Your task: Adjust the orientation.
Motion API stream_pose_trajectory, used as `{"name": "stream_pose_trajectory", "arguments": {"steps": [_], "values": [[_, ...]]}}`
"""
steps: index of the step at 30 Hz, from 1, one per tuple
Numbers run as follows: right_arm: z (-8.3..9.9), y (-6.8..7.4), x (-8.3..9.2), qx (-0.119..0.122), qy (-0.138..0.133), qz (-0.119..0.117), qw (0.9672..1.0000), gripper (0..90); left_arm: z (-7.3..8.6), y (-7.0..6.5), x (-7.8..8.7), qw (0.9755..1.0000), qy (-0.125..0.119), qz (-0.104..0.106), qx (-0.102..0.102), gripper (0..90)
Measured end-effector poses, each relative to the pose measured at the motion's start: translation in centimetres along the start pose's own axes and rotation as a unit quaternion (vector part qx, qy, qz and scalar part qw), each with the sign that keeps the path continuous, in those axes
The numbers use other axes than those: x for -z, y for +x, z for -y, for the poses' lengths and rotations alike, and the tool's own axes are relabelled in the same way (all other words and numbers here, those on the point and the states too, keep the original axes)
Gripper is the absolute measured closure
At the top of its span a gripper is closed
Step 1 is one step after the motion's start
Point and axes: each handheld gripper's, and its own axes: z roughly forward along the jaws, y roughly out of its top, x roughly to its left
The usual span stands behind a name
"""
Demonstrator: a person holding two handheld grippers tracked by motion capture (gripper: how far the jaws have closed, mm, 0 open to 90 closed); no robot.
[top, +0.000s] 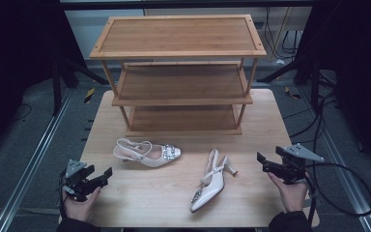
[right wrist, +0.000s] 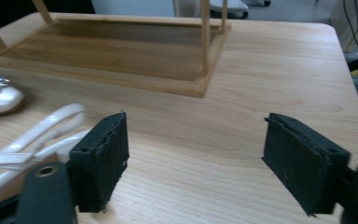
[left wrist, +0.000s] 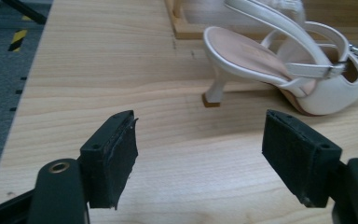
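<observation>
Two white slingback heels with jewelled toes lie on the wooden table (top: 140, 198). One shoe (top: 147, 152) lies on its side at centre left, its heel (left wrist: 214, 91) nearest my left gripper. The other shoe (top: 211, 179) lies right of centre, toe toward the front edge. My left gripper (top: 102, 175) hovers at the front left, open and empty (left wrist: 200, 149). At the front right my right gripper (top: 262, 159) is open and empty too (right wrist: 196, 158), with the second shoe's straps (right wrist: 37, 135) just to its left.
A three-tier bamboo shoe rack (top: 178, 72) stands at the back of the table, its bottom shelf (right wrist: 116, 56) bare. Metal rails (top: 34, 154) and cables (top: 338, 169) run along the floor beside the table.
</observation>
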Motion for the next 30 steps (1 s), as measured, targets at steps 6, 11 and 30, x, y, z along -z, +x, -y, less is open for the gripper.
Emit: {"name": "stream_pose_trajectory", "arguments": {"steps": [6, 11, 30], "values": [[0.2, 1.7, 0.3, 0.026, 0.012, -0.03, 0.9991, 32.4, -0.3, -1.6, 0.5, 0.9995, -0.012, 0.027, 0.003, 29.3], [-0.2, 3.9, 0.4, 0.057, 0.026, -0.065, 0.9959, 38.8, -0.4, -3.9, 0.6, 0.9982, -0.015, 0.05, -0.03, 35.6], [0.8, 11.3, -0.9, 0.112, 0.102, -0.213, 0.9652, 74.4, 0.3, -4.8, -0.4, 0.9974, 0.009, 0.051, -0.05, 41.8]]}}
